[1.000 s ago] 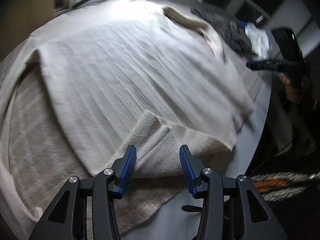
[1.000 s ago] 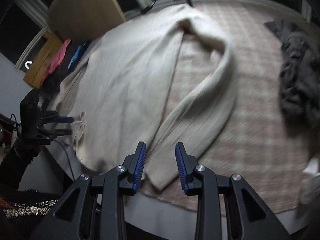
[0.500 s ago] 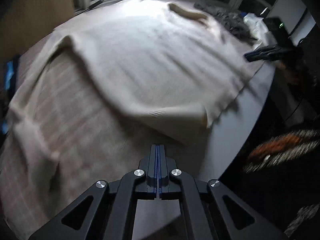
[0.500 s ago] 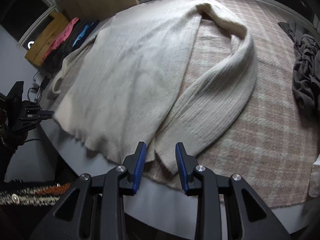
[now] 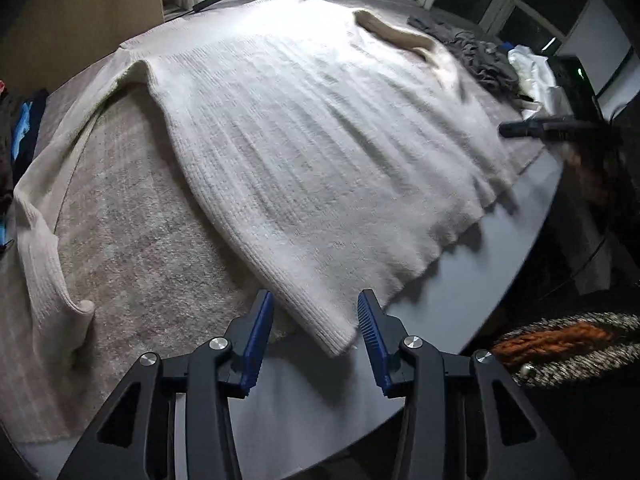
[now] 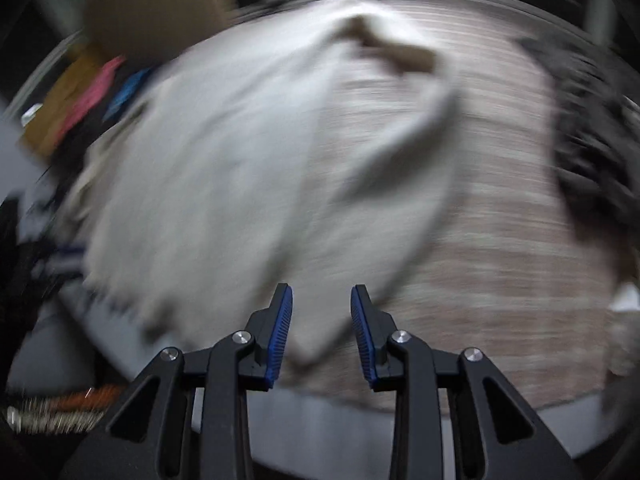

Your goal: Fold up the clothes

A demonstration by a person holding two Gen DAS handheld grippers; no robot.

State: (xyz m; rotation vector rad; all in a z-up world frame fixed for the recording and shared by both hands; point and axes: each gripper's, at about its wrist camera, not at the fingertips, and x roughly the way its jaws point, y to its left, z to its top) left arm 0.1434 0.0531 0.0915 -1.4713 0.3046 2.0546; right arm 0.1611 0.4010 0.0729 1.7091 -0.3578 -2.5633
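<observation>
A cream knit sweater (image 5: 320,152) lies spread flat on a beige checked blanket (image 5: 132,216) over a grey table. Its left sleeve (image 5: 40,248) runs down the left side. My left gripper (image 5: 316,316) is open, its jaws either side of the sweater's near hem corner, holding nothing. In the blurred right wrist view the sweater (image 6: 224,184) lies ahead, with its right sleeve (image 6: 396,200) folded down toward me. My right gripper (image 6: 321,312) is open and empty just above that sleeve's cuff. The right gripper also shows far right in the left wrist view (image 5: 532,128).
A dark grey garment (image 5: 476,56) and a white cloth (image 5: 532,68) lie at the table's far right. Pink and blue clothes (image 6: 108,92) lie off the left edge by a wooden board. The grey table edge (image 5: 516,248) curves on the right, with a patterned rug (image 5: 568,340) below.
My left gripper shut, then opened again, and the folded hem corner now lies flat. The right wrist view has gone blurred from fast motion; the right gripper stays open.
</observation>
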